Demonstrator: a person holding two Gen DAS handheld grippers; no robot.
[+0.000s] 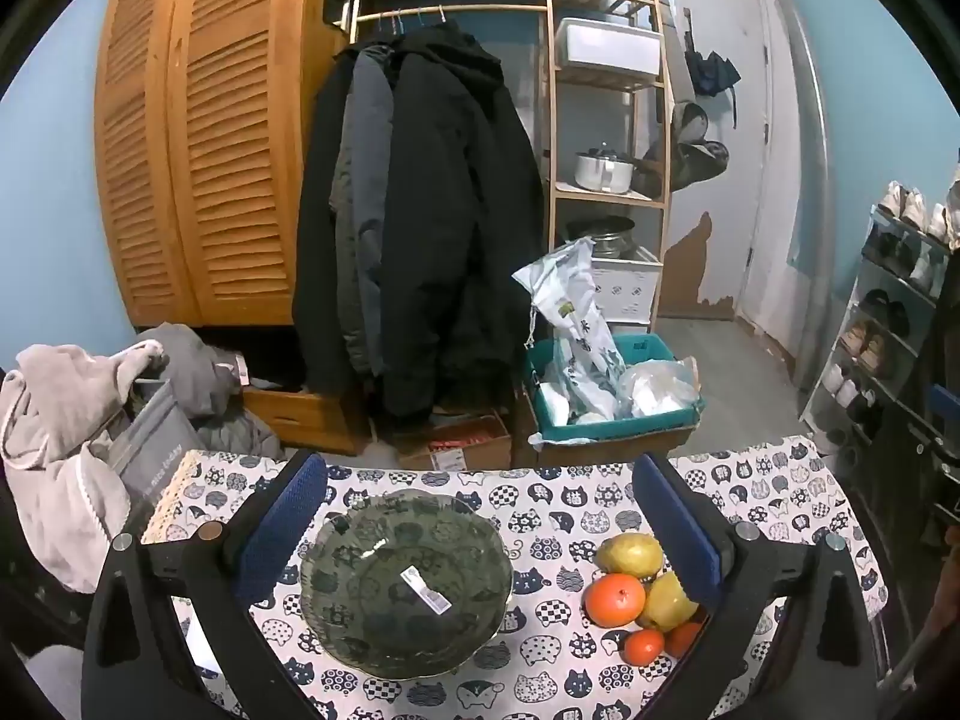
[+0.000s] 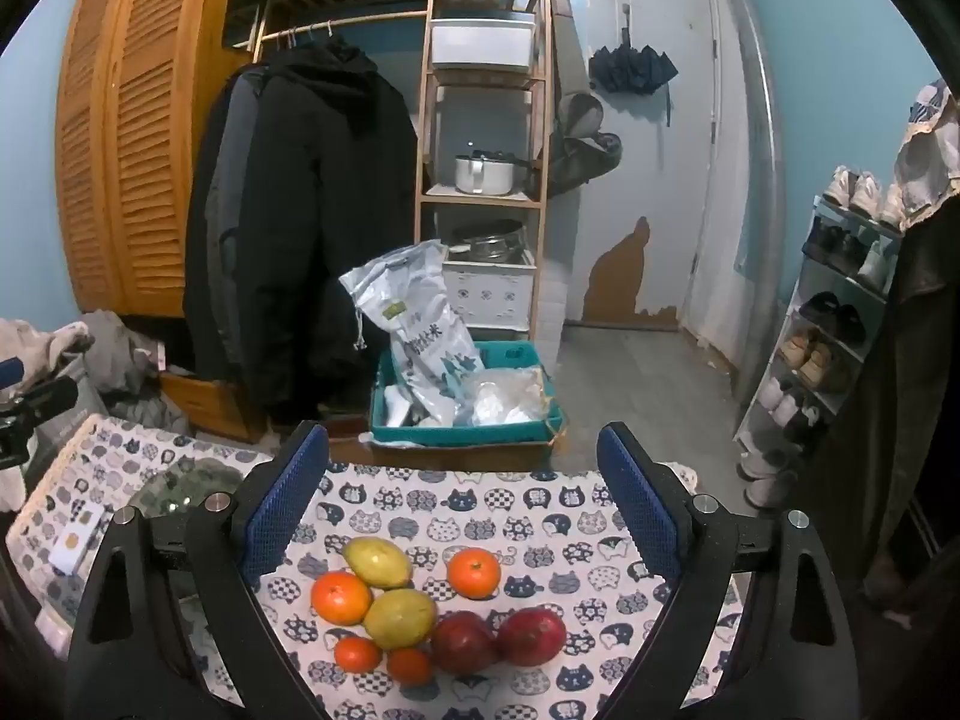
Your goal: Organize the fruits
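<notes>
Left wrist view: the left gripper (image 1: 480,531) is hovering wide open, holding nothing, over a glass bowl (image 1: 407,582) on the cat-print tablecloth (image 1: 540,504).

Right wrist view: the right gripper (image 2: 474,504) is gaping wide, empty, above the fruit pile (image 2: 420,606) lying on the cloth.

Black coats (image 1: 432,210) on rail, louvred wooden wardrobe (image 1: 198,138), teal crate (image 2: 468,414), shoe rack (image 2: 834,324)

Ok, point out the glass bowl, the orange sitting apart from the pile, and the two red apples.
glass bowl (image 1: 407,582), left wrist view, bare inner base beside the sticker.
lone orange (image 2: 473,573), right wrist view, middle of its peel.
red apples (image 2: 531,636), right wrist view, face of the right-hand apple.
</notes>
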